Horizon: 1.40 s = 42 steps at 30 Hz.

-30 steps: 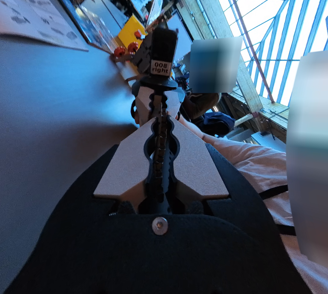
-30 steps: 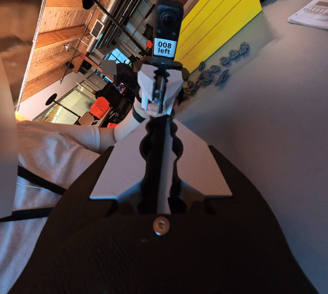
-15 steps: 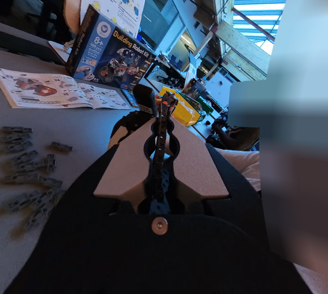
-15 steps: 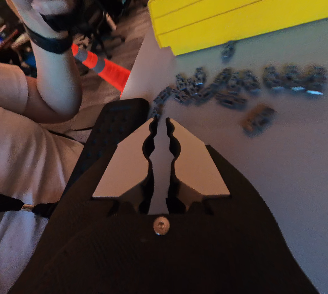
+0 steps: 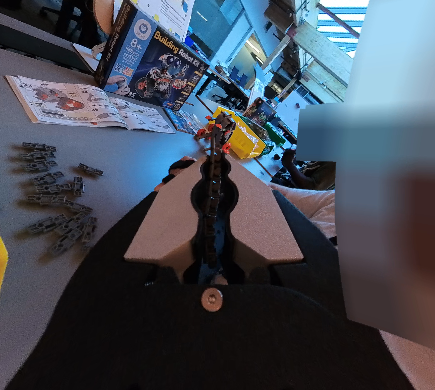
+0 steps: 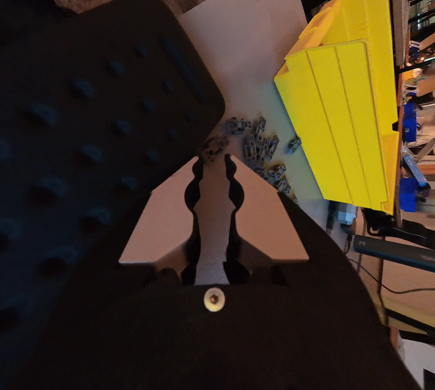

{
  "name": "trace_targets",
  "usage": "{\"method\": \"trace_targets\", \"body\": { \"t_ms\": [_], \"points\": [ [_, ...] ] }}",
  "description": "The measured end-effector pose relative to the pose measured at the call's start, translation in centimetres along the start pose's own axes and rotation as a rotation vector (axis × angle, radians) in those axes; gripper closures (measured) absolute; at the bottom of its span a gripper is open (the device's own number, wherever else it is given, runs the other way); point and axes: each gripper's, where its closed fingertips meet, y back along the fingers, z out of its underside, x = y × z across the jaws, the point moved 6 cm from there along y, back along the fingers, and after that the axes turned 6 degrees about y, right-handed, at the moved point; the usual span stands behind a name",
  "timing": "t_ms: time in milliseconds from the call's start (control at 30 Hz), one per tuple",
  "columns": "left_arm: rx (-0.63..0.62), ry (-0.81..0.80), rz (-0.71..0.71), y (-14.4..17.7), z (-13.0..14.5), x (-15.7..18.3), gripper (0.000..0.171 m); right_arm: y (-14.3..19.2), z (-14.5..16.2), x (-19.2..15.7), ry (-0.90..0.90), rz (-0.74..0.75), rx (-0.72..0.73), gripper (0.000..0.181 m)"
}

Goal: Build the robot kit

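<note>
Left tool [image 5: 213, 162]: clamped on a dark link chain [image 5: 211, 202] running along its fingers.
Right tool [image 6: 214, 158]: narrowly parted, empty; grey link [image 6: 213, 146] just off its tips.
Surroundings: loose links [image 5: 58, 199] at 9 o'clock on the surface [image 5: 131, 155]; booklet [image 5: 77, 105], kit box [image 5: 150, 63] at 11.
Obstruction: black perforated plate [image 6: 94, 108] at 10 o'clock; yellow bin [image 6: 341, 119] at 2.

Dark link chain [image 5: 213, 204] clamped upright in left gripper [image 5: 215, 162] – grey links [image 6: 260, 143] near gapped right gripper [image 6: 213, 158]

Left gripper [image 5: 214, 162] clamped tight around something held, right gripper [image 6: 213, 157] parted, empty, angled down.
</note>
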Motion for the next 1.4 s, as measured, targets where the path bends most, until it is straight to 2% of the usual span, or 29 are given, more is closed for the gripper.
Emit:
{"method": "trace_targets", "body": {
  "t_ms": [233,333,400,467,633,700,733,767,833,867,1000,1100,1167,1333,1400],
  "points": [
    [0.015,-0.07,-0.09,2.6,-0.2,2.2,0.166,-0.8,0.5,-0.2,0.069,-0.026,0.011,0.169],
    [0.017,-0.074,-0.104,3.0,-0.2,2.8,0.166,-1.2,0.6,-0.3,0.035,-0.046,0.002,0.181],
    [0.012,-0.085,-0.115,3.0,-0.2,3.1,0.166,-1.2,0.5,-0.4,-0.018,-0.035,0.031,0.181],
    [0.007,-0.092,-0.116,2.8,-0.1,3.3,0.166,-0.9,0.8,0.0,-0.15,-0.052,0.049,0.181],
    [-0.012,-0.084,-0.108,2.1,0.4,3.1,0.166,1.1,2.8,1.7,-0.667,-0.126,0.195,0.181],
    [-0.02,-0.073,-0.11,1.9,0.7,2.7,0.165,1.8,3.6,2.1,-0.786,-0.142,0.231,0.181],
    [-0.023,-0.067,-0.106,1.9,0.8,2.6,0.165,2.1,3.3,2.2,-0.748,-0.141,0.25,0.181],
    [-0.023,-0.061,-0.103,1.8,0.9,2.4,0.166,2.4,2.8,2.1,-0.628,-0.119,0.242,0.181],
    [-0.02,-0.047,-0.1,1.9,0.9,2.1,0.166,2.0,1.8,1.9,-0.347,-0.019,0.175,0.164],
    [-0.018,-0.041,-0.099,1.9,1.0,2.0,0.166,1.5,1.4,1.7,-0.265,-0.005,0.164,0.162],
    [-0.011,-0.045,-0.106,2.3,1.0,2.2,0.165,-1.2,1.1,1.3,-0.436,-0.186,0.169,0.152],
    [-0.003,-0.055,-0.114,2.8,1.0,2.4,0.165,-1.4,0.8,1.2,-0.329,-0.116,0.164,0.157],
    [0.005,-0.054,-0.114,3.2,0.9,2.5,0.165,-1.9,0.7,0.6,-0.301,-0.121,0.134,0.167],
    [0.021,-0.062,-0.122,3.8,0.6,2.7,0.166,-2.0,1.0,0.9,-0.387,-0.122,0.137,0.173],
    [0.018,-0.058,-0.122,3.7,0.6,2.7,0.166,-1.3,1.5,0.9,-0.511,-0.159,0.16,0.173]
  ]
}}
